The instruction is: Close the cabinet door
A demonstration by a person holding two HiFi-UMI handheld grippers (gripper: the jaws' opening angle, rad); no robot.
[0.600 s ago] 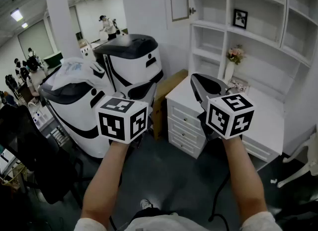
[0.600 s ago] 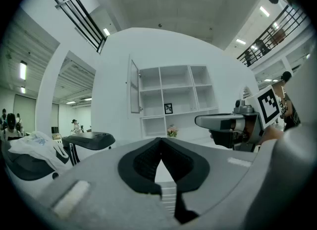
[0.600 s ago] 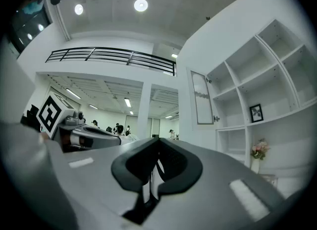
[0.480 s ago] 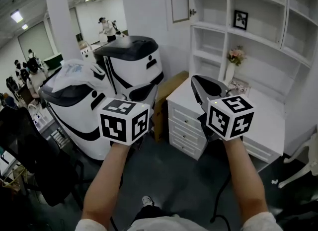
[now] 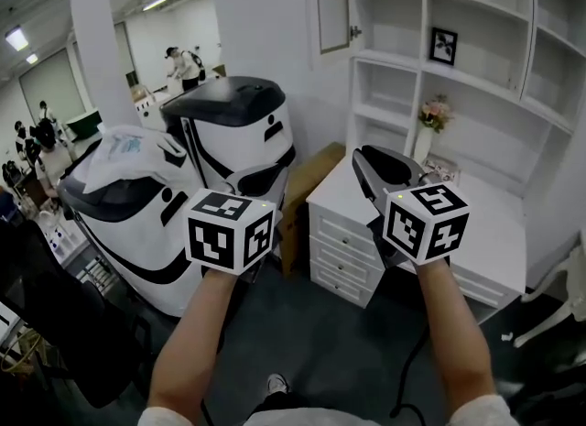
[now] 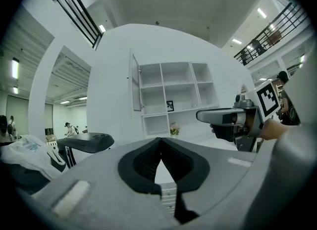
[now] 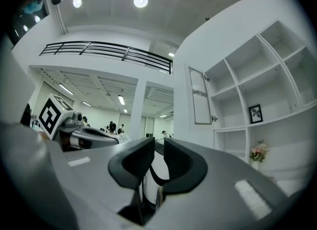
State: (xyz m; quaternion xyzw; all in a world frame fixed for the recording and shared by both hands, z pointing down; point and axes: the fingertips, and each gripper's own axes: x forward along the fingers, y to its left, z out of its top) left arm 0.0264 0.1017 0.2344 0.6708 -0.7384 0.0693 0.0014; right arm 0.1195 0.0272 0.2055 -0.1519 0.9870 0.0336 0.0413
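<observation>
Head view has shifted since the earlier frame: cabinet door (image 5: 331, 3) now sits a touch lower. It hangs open at the upper left of the white shelving (image 5: 476, 85), well beyond both tools. Left hand-held gripper (image 6: 159, 141) pressed together, empty. Right hand-held gripper (image 7: 159, 144) a narrow slit apart, nothing between. Step: approach. Next move likely means reaching up and pushing the door's face shut.
</observation>
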